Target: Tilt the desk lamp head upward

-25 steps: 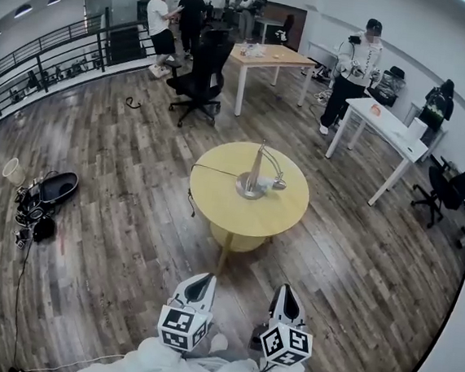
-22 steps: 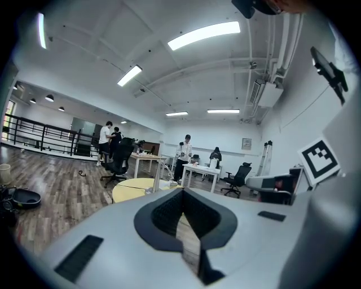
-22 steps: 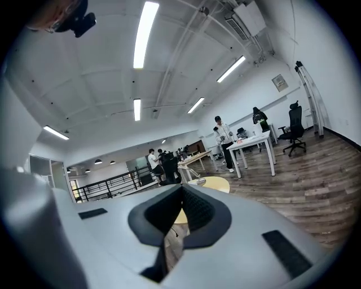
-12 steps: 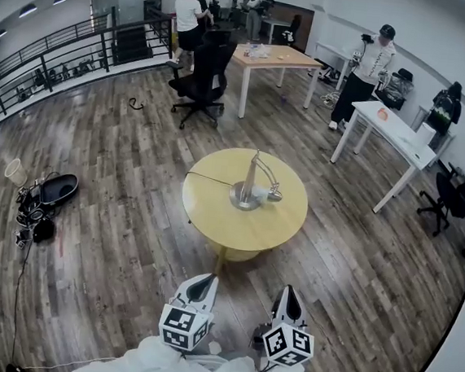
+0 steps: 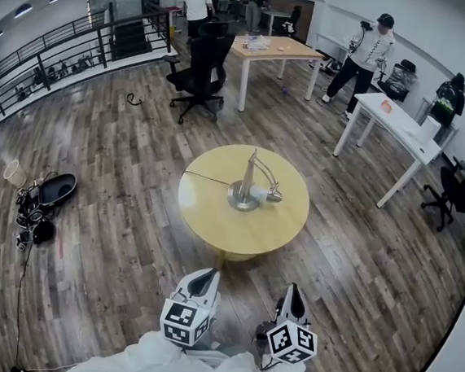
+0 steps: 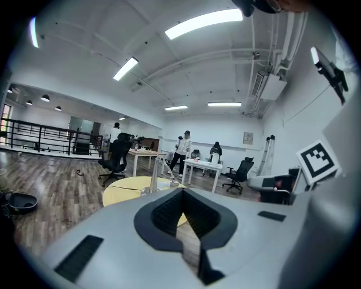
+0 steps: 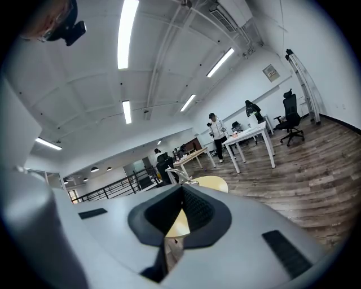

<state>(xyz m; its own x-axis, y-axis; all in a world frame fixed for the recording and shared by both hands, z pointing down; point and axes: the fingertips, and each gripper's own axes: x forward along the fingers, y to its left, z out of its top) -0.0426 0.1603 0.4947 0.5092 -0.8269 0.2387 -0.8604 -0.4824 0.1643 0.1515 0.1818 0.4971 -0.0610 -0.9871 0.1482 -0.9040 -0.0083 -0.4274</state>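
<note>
Desk lamp (image 5: 248, 178): silver, standing near the middle of the round yellow surface (image 5: 213, 220); head (image 5: 272, 195) hangs low, just beside the base.
Left claw (image 5: 205, 277): closed, empty, well apart from the surface.
Right claw (image 5: 291, 291): closed, empty, alongside the left.

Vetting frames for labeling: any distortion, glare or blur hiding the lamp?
Head view: strong fisheye bend, even light, lamp sharp on the round table. Left gripper view: black corners, bright ceiling lights, lamp tiny. Right gripper view: same, lamp barely showing.
</note>
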